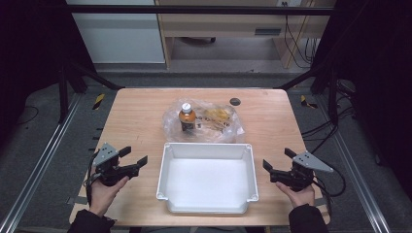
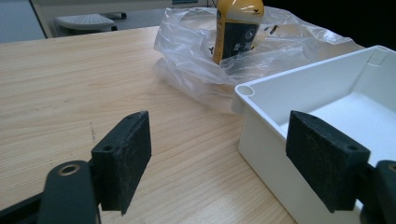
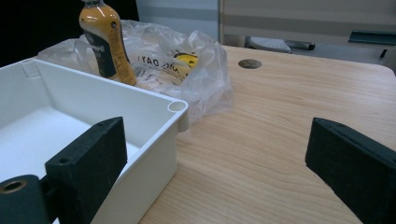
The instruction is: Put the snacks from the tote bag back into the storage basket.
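Wooden worktop carries a white bin at its near edge, likely to receive the bottle standing in the plastic bag behind. Left gripper and right gripper flank it, jaws wide, empty.

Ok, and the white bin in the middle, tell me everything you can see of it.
The white bin is a rectangular, open-topped tub of what looks like smooth moulded plastic, with a flat floor, a rolled rim and small round sockets at its corners. It is empty and sits flat on the wooden table, near the front edge, between the two grippers. Its far wall sits close against the crumpled clear plastic bag; whether they touch is unclear. Neither gripper touches it.
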A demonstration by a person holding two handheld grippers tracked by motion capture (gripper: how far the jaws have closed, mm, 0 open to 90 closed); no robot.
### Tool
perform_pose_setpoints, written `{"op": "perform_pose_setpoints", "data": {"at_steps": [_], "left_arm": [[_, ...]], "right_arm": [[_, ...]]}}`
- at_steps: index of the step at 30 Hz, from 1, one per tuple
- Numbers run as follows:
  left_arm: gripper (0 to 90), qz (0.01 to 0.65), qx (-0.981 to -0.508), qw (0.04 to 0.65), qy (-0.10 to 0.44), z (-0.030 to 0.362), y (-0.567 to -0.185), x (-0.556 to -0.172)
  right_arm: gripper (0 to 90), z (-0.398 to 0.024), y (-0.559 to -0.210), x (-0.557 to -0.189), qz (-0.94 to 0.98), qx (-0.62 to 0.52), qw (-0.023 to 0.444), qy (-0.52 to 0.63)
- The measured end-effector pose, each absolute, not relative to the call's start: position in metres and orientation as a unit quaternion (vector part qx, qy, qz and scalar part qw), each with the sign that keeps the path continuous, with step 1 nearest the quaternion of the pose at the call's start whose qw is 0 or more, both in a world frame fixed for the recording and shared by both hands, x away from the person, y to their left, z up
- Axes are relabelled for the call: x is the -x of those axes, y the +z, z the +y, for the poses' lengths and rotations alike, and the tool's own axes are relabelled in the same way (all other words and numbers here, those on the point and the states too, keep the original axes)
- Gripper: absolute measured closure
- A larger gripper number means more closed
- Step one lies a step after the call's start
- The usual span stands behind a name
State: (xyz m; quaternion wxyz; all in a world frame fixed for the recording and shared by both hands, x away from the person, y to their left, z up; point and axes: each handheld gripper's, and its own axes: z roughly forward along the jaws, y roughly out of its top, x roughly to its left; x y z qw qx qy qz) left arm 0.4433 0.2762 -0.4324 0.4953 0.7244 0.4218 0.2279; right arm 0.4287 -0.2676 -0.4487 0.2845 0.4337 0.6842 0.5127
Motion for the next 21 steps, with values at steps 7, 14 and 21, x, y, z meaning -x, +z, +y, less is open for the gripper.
{"op": "perform_pose_setpoints", "data": {"at_steps": [7,14,21], "left_arm": [[24.6,0.421,-0.725,0.497,0.225,0.273,-0.431,-0.442],[24.7,0.413,-0.729,0.497,0.225,0.268,-0.429,-0.443],[25.2,0.415,-0.725,0.503,0.222,0.265,-0.425,-0.445]], "right_arm": [[5.8,-0.268,-0.448,-0.427,0.682,-0.435,0.281,0.516],[5.8,-0.267,-0.448,-0.426,0.684,-0.433,0.28,0.515],[6.1,-0.267,-0.449,-0.426,0.686,-0.435,0.278,0.513]]}}
